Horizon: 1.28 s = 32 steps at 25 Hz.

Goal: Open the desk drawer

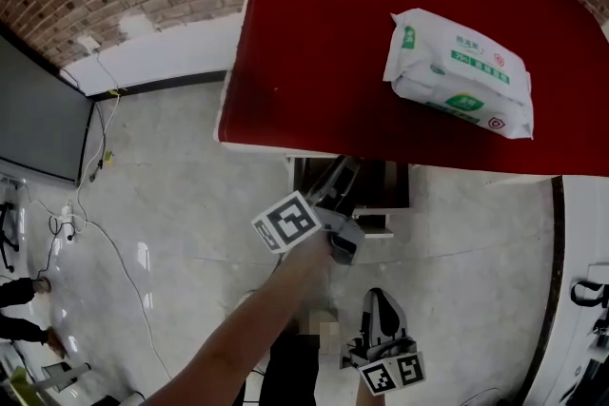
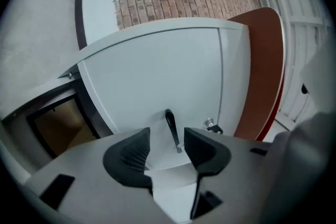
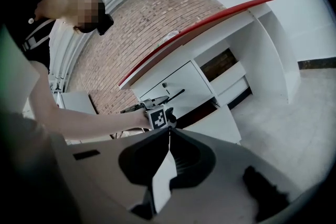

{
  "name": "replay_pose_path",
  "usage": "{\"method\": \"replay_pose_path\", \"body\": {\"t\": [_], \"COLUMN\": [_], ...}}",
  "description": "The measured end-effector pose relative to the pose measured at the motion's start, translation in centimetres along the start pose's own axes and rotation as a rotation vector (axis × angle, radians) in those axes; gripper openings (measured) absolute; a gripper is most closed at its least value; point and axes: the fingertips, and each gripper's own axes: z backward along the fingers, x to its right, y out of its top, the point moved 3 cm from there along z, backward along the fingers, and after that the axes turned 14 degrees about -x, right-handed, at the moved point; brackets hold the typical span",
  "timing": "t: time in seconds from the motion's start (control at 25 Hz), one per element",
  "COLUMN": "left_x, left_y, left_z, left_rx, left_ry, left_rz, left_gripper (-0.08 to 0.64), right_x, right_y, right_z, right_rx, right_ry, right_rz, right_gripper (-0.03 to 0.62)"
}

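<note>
Drawer front, a white panel, fills the middle of the left gripper view; it carries a dark handle and a small metal lock just beside it. The left gripper has its jaws released and apart, and the handle shows in the gap between them, but the pads do not press on it. To the left of the panel a dark opening with a brown inside is visible, and to the right the red desk top. In the right gripper view the right gripper has its jaws clenched together with nothing between them. Beyond it stands the white desk, with the drawer under its red top, and the person's bare arm reaches to the drawer with the other gripper. In the head view the left gripper is just under the near edge of the desk top, pointing into a dark gap there, and the right gripper hangs lower, well apart from the desk, over the pale floor. A pack of wipes lies on the red top.
</note>
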Motion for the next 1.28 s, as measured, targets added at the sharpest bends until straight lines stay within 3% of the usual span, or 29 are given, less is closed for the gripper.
{"method": "replay_pose_path", "body": {"t": [0.4,0.64,0.96,1.28], "left_x": [-0.3,0.5,1.0,1.5], "left_y": [0.5,0.6,0.1,-3.0], "left_z": [-0.7,-0.8,-0.1,2.6], "left_rx": [0.130,0.103,0.111,0.082], "left_ry": [0.007,0.007,-0.002,0.025], "left_rz": [0.109,0.127,0.175,0.206], "left_gripper": [0.125,0.041,0.034,0.032], "right_x": [0.8,0.3,1.1,2.4], "right_y": [0.6,0.6,1.6,6.9], "right_z": [1.0,1.0,1.2,-0.7], "right_rx": [0.012,0.017,0.012,0.029], "right_ry": [-0.046,-0.055,-0.151,-0.214], "right_rz": [-0.028,-0.018,0.017,0.124], "right_gripper": [0.014,0.014,0.014,0.014]}}
